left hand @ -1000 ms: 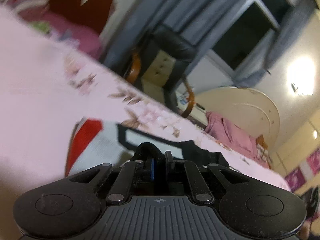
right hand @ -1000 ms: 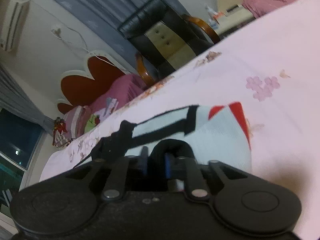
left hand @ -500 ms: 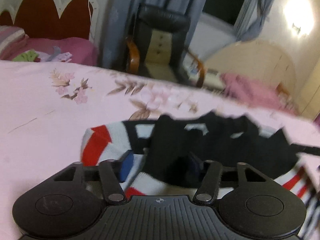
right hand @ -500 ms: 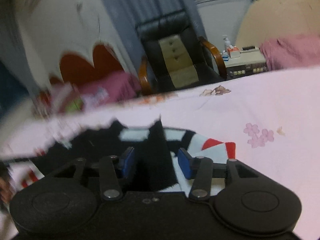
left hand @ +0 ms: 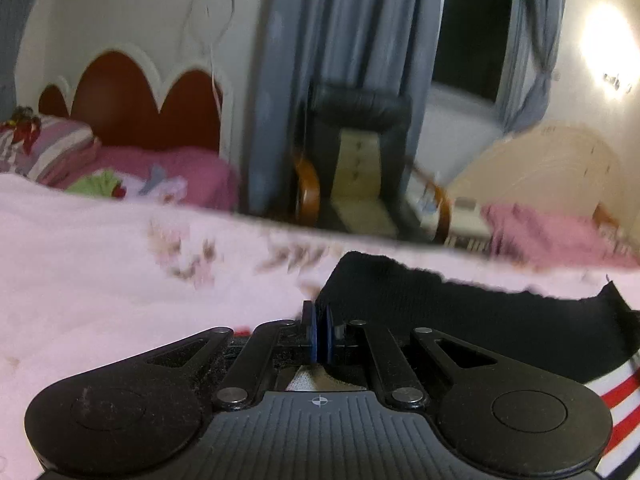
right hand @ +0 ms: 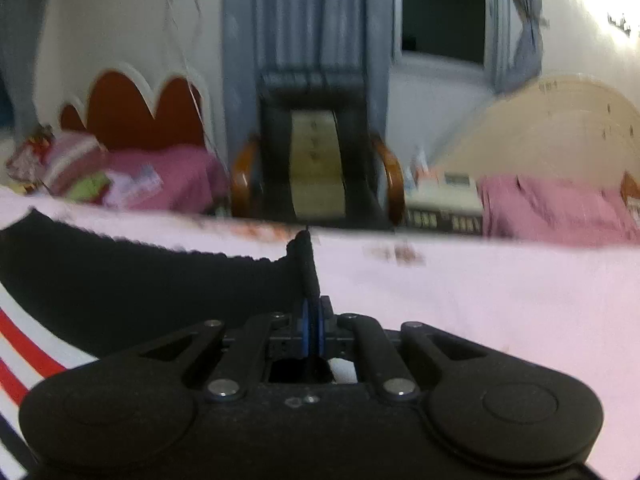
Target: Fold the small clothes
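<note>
1. Left gripper [left hand: 319, 332]: blue pads pressed together, clamped on the left corner of the garment [left hand: 480, 320]. Black fabric bunches right at the pad tips and runs off to the right from there.
2. Garment, left wrist view: black band stretched across the pink bedsheet [left hand: 100, 280], top edge ragged against the sheet. Red and white stripes [left hand: 616, 400] show at lower right, below the black band. A bit of white fabric sits under the gripper linkage.
3. Garment, right wrist view [right hand: 140, 280]: same black band enters from the left edge and ends at the right gripper. Red, white and dark stripes [right hand: 24, 352] at lower left.
4. Right gripper [right hand: 312, 326]: pads shut tight on the garment's right corner; a thin black fold stands upright out of the pad tips.
5. So the garment spans between the two grippers, one corner in each, lying over the bedsheet. Can't tell if the middle touches the sheet or hangs just above it.
6. Background, left to right in the left wrist view: red scalloped headboard [left hand: 132, 108] with pink pillows, grey curtain [left hand: 340, 40], black armchair [left hand: 360, 152] with wooden arms, dark window [left hand: 476, 28], cream rounded headboard [left hand: 552, 172]. Both views are motion-blurred.
</note>
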`<control>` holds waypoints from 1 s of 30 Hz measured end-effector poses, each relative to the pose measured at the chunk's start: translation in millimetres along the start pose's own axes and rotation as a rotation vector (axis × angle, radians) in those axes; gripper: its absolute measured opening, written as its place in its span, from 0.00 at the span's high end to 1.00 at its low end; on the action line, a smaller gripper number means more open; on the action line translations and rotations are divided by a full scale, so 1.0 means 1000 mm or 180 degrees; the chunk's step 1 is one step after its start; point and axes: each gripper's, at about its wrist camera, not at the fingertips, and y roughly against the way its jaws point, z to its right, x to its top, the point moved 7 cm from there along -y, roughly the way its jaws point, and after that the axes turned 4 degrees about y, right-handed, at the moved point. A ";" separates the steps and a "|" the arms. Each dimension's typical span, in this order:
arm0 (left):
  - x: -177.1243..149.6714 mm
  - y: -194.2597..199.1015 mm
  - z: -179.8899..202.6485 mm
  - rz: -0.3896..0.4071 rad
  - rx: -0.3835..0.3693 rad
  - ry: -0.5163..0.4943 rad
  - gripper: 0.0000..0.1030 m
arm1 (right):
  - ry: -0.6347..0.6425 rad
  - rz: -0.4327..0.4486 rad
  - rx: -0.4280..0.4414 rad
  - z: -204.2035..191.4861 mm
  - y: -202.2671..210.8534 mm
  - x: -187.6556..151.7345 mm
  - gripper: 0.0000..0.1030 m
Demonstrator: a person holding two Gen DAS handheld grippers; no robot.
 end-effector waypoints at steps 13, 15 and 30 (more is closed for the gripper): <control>0.002 0.011 0.072 -0.0010 -0.0384 -0.0249 0.40 | 0.0247 0.0076 0.0256 -0.047 0.015 0.011 0.58; -0.009 0.001 0.108 -0.0194 -0.0591 -0.0425 0.40 | 0.0336 -0.0096 0.0499 -0.078 0.002 0.011 0.73; -0.038 0.015 0.051 -0.0234 -0.0347 -0.0467 0.41 | 0.0221 -0.0407 0.0133 -0.011 0.012 -0.015 0.70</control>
